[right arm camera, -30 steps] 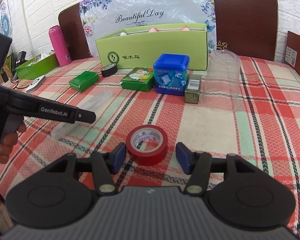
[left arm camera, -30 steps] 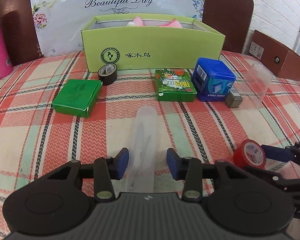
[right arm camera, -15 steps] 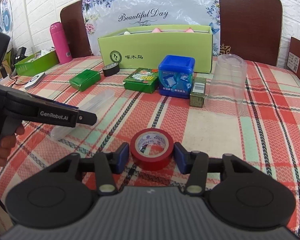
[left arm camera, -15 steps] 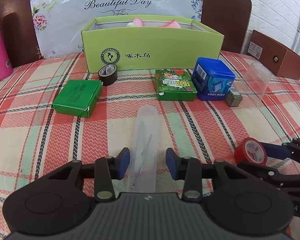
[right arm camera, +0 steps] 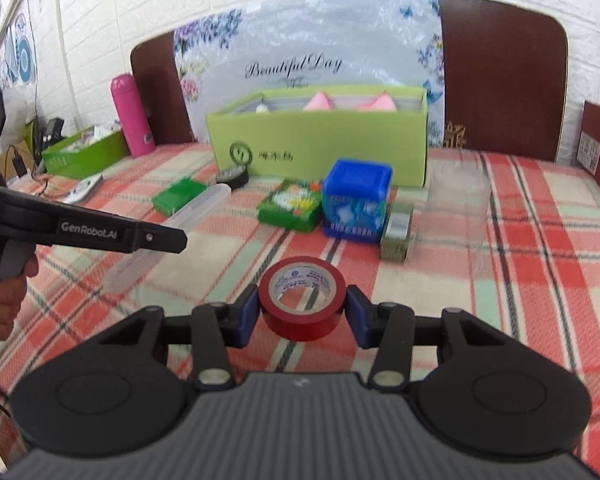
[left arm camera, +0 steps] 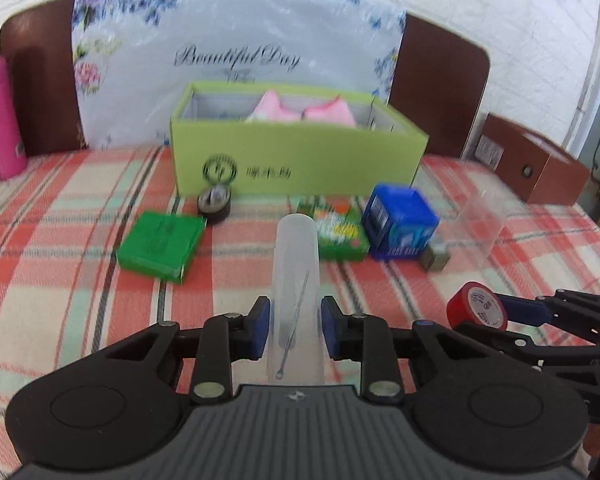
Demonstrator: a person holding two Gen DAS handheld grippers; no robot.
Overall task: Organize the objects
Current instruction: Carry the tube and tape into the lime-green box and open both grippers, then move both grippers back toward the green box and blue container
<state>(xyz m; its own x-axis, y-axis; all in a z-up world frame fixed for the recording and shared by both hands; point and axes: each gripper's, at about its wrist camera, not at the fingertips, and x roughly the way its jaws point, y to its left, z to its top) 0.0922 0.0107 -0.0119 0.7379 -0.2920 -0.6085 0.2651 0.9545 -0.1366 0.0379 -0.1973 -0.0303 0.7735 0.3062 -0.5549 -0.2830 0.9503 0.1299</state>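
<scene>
Clear case (left arm camera: pixel 296 276): long frosted tube with a thin metal pick inside, lifted off the table (left arm camera: pixel 80 208)
Left tool (left arm camera: pixel 294 326): jaws closing on the clear case between its pads
Red tape roll (right arm camera: pixel 302 298): one, clamped in right tool (right arm camera: pixel 302 314)
Green boxes: two (left arm camera: pixel 160 246) (left arm camera: pixel 340 236)
Blue box (left arm camera: pixel 400 222): one

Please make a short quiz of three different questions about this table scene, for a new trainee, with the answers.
1. True or false: the right gripper holds the red tape roll.
2. What is between the jaws of the left gripper? A) green packet B) clear tube C) blue cube box
3. Fill in: the black tape roll stands in front of the ____ green box.

Key: 1 true; 2 B, the clear tube, jaws closing on it; 3 open.
</scene>
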